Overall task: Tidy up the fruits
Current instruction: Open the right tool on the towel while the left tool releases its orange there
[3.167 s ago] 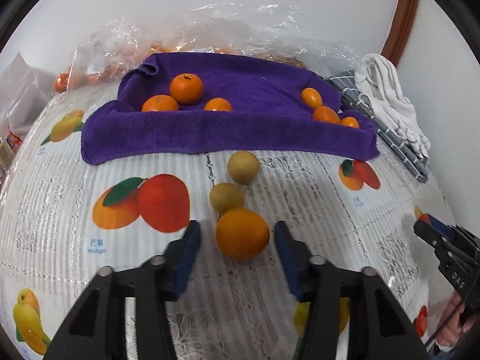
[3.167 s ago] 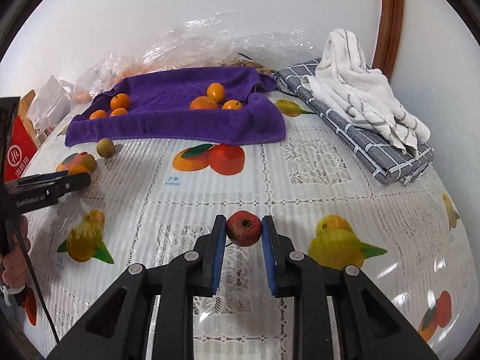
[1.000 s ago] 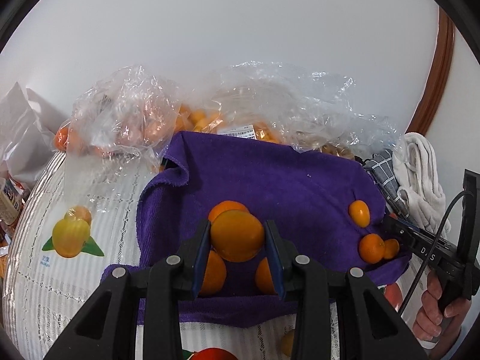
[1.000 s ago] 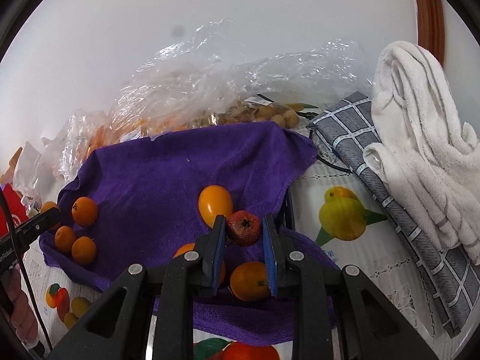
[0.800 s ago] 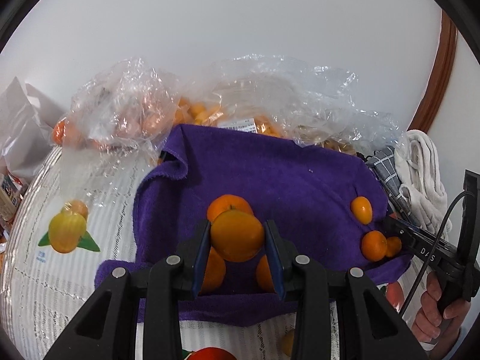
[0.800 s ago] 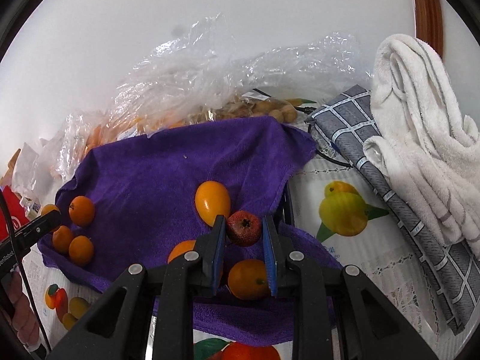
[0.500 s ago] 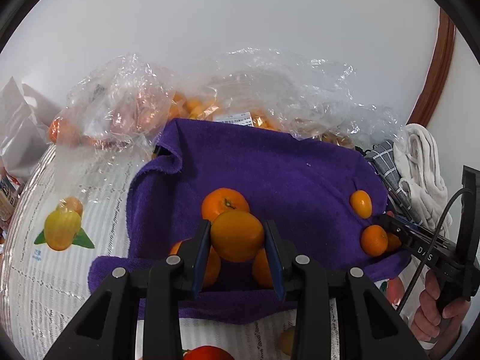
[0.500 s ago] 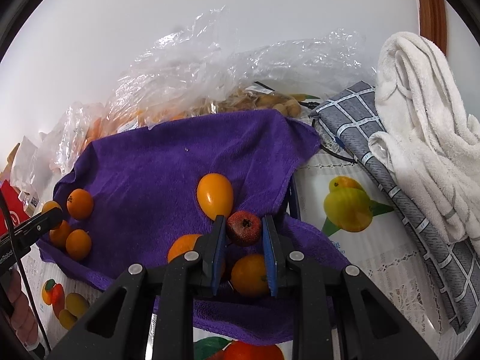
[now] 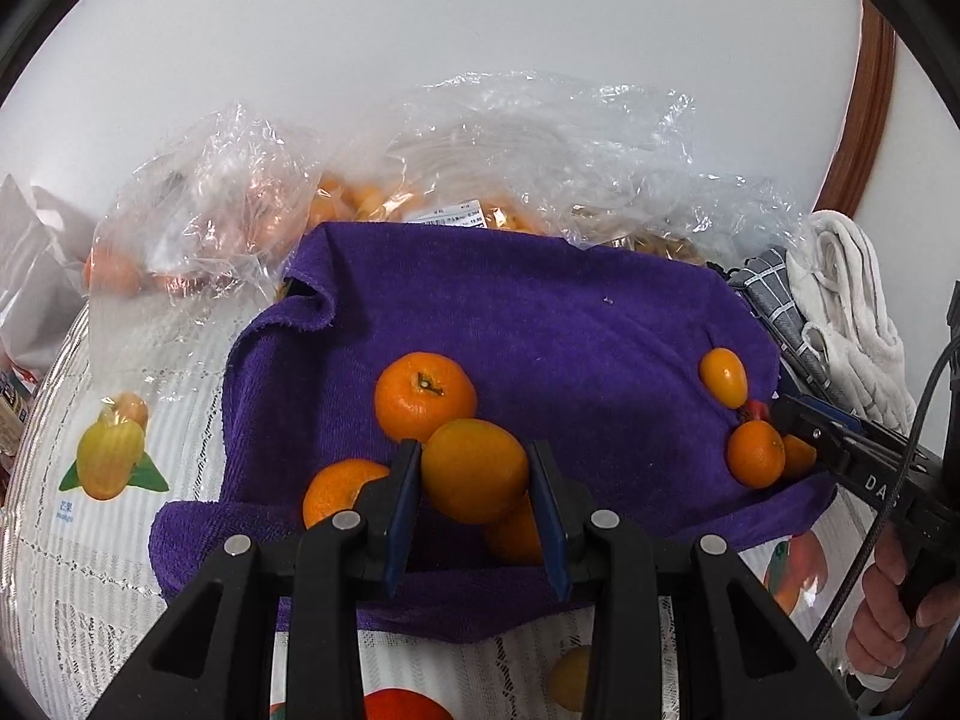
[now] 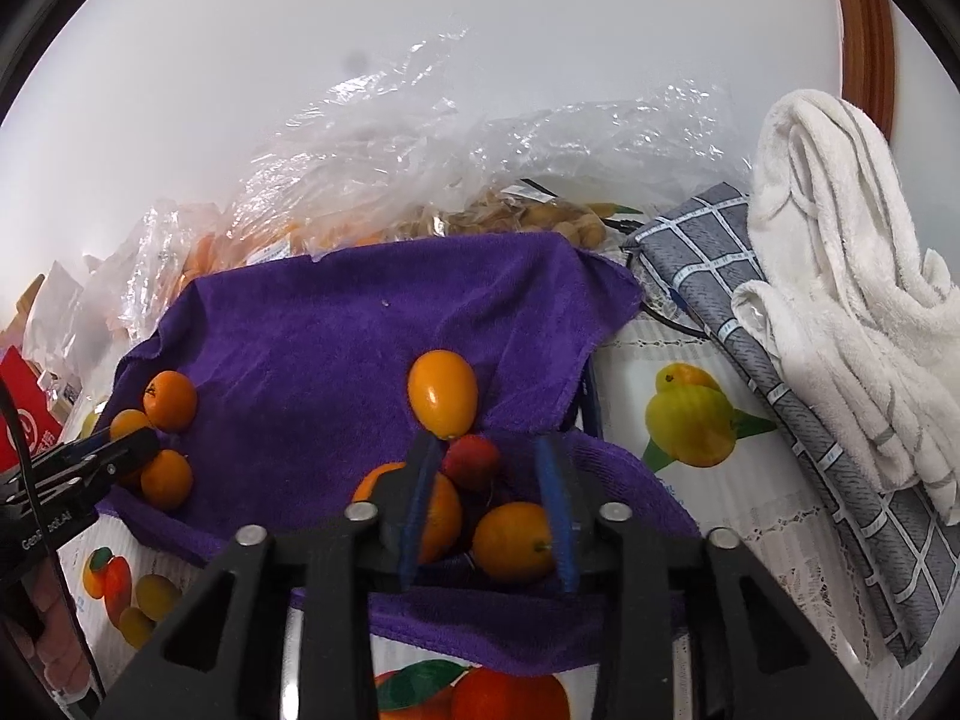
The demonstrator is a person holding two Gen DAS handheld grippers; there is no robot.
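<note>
A purple towel (image 9: 540,336) lies on the table with two groups of orange fruit on it. My left gripper (image 9: 474,480) is shut on an orange (image 9: 474,471) and holds it just above the left group, over a mandarin (image 9: 425,397). My right gripper (image 10: 487,489) is open over the right group. A small red fruit (image 10: 471,461) lies loose between its fingers, against an oval orange fruit (image 10: 443,393) and two round ones (image 10: 513,540). The towel also shows in the right wrist view (image 10: 372,348). The right gripper shows at the right edge of the left wrist view (image 9: 792,417).
Clear plastic bags of fruit (image 9: 510,180) stand behind the towel by the wall. A grey checked cloth (image 10: 810,408) with a white towel (image 10: 852,264) lies to the right. A small yellow-brown fruit (image 9: 570,675) lies on the printed tablecloth (image 9: 90,540) in front of the purple towel.
My right gripper has opened and let the red fruit down onto the towel among the orange fruits. My left gripper has come lower over the left group with the orange still held.
</note>
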